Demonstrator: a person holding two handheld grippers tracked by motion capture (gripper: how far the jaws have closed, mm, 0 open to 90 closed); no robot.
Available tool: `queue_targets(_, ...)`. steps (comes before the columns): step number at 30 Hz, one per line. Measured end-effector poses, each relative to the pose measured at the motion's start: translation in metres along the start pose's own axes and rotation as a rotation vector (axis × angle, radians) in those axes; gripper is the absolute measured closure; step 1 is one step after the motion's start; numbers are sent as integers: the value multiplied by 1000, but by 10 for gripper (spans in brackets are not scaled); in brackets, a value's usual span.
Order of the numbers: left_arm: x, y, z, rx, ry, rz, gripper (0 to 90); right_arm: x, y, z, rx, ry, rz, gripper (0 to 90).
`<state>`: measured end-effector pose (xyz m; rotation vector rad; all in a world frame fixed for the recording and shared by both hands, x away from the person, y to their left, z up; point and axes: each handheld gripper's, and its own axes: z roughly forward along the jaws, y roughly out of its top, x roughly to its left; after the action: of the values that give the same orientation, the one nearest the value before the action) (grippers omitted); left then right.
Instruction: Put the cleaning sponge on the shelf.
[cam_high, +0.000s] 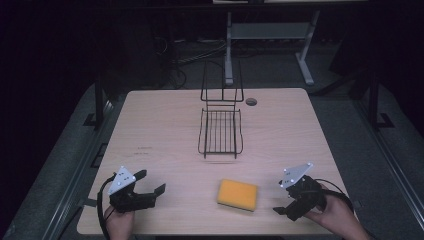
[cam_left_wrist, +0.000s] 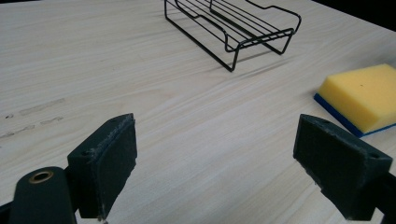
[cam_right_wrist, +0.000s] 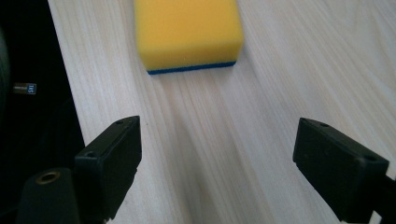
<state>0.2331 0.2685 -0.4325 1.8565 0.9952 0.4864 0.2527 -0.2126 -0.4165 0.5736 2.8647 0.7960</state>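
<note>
Left gripper (cam_high: 150, 191) low at the table's near left corner, jaws spread wide, nothing between them, pointed right toward the middle. Seen along its jaws (cam_left_wrist: 215, 158): bare wood ahead, rack (cam_left_wrist: 233, 25) far off at top, sponge (cam_left_wrist: 362, 95) off to the right.

Sponge (cam_high: 238, 194) flat on the table, near the front edge, just right of centre, yellow face up, blue scouring layer underneath. Between both grippers, closer to the right one; touching neither.

Rack (cam_high: 220, 131) beyond it, mid-table: black wire, 1 flat tray with an upright looped back, empty, well apart from the sponge.

Right gripper (cam_high: 287, 206) at the near right, jaws also spread wide, empty, aimed left at the sponge. Along its jaws (cam_right_wrist: 217, 158): sponge (cam_right_wrist: 187, 32) straight ahead but shifted a little left, table edge and dark floor at the left.

Likely step: closing in on the sponge with the right gripper. To do well: centre the sponge in the gap first, come in low so the pads take the 2 long sides, squeeze gently — foam will give, so a light pinch should do. Worth minding the near table edge.

Table (cam_high: 165, 125): pale wood grain, matte, a few faint scuffs at the left, 1 round cable hole near the far edge. Room dark; grey floor, cables and a white desk frame (cam_high: 270, 35) behind.
</note>
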Motion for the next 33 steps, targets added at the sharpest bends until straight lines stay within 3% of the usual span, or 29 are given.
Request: queue_targets(33,2,0,-2,-7,7,-2,128,5,31,8,17,36,-64,152)
